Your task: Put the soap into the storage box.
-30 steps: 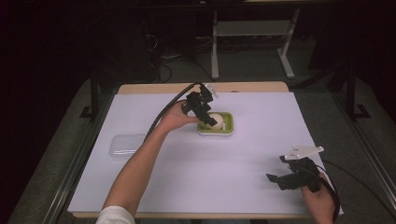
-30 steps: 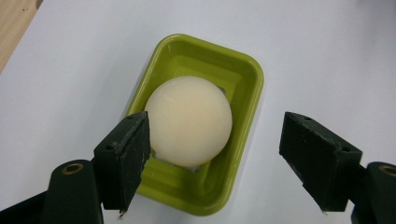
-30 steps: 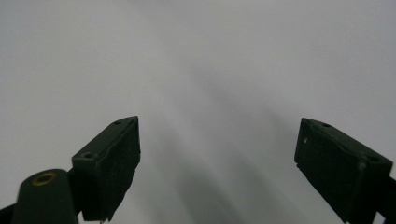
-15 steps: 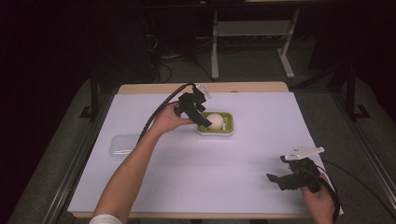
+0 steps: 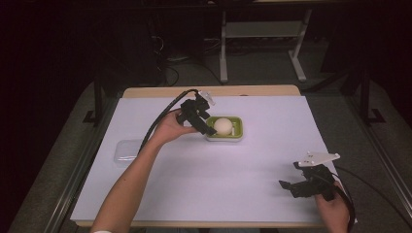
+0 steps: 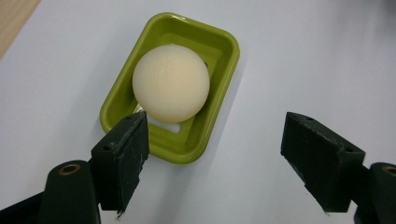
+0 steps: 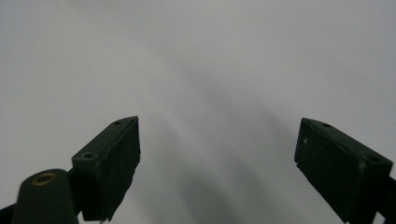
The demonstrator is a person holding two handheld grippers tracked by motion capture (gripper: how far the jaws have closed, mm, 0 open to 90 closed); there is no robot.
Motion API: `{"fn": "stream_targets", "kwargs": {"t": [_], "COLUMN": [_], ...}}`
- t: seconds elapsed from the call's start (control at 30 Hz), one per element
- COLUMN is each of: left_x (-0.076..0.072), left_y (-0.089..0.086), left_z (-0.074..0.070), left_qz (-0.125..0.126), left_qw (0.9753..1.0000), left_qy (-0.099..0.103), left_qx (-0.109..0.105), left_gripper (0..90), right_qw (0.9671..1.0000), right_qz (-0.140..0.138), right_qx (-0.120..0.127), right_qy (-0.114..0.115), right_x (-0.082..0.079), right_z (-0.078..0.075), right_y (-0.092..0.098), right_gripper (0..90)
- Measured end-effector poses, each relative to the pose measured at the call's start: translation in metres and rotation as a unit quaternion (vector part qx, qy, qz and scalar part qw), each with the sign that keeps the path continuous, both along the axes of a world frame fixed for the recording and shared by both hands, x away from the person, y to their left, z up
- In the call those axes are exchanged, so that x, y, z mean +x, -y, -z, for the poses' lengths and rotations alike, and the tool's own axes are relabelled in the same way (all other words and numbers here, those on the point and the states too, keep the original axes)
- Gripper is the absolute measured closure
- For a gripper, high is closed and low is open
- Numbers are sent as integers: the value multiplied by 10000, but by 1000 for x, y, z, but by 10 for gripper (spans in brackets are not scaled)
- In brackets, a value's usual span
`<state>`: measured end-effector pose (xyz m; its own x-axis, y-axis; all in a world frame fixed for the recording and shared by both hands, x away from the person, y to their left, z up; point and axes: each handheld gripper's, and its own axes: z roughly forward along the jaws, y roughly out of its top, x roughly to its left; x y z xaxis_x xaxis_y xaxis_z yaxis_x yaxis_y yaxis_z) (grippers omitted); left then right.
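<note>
Left gripper point(image 6: 212, 163) is hovering wide open and empty just near of the cream ball point(image 6: 171, 83) sitting in the green tray point(image 6: 219, 37), probably over something white, so I'm centering before squeezing gently.

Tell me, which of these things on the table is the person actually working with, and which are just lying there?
In use:
- cream ball, sitting in the tray
- green tray
- left gripper, jaws open beside the tray

Lying about:
- clear lid-like container at the table's left
- right gripper, open, resting low at the near right over bare table
</note>
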<state>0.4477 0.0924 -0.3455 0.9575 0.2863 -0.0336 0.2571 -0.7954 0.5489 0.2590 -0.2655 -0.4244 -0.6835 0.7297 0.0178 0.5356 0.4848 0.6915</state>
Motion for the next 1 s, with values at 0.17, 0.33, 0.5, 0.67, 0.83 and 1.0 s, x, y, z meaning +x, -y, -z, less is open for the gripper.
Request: {"fn": "stream_targets", "kwargs": {"t": [0.17,0.33,0.5,0.67,0.83,1.0], "left_x": [-6,-11,-15,-20,-27,-34], "left_y": [-3,-9,-18,-26,-32,-37], "left_z": [4,9,15,18,20,21], "left_qz": [42,41,-32,-76,-63,-92], "left_qw": [10000,9999,9999,9999,9998,9998], "left_qy": [3,-28,-127,-156,-166,-197], "left_qx": [49,120,97,0,33,18], "left_gripper": [232,225,221,220,212,204], "right_qw": [10000,9999,9999,9999,9999,9998], "right_qz": [56,82,91,90,135,166], "right_qx": [55,56,82,41,51,68], "right_qy": [24,-8,-10,-21,-46,9], "right_x": [0,0,2,3,3,2], "right_z": [0,0,1,2,2,1], "right_y": [1,2,2,2,4,4], "right_gripper": [136,136,136,136,136,136]}}
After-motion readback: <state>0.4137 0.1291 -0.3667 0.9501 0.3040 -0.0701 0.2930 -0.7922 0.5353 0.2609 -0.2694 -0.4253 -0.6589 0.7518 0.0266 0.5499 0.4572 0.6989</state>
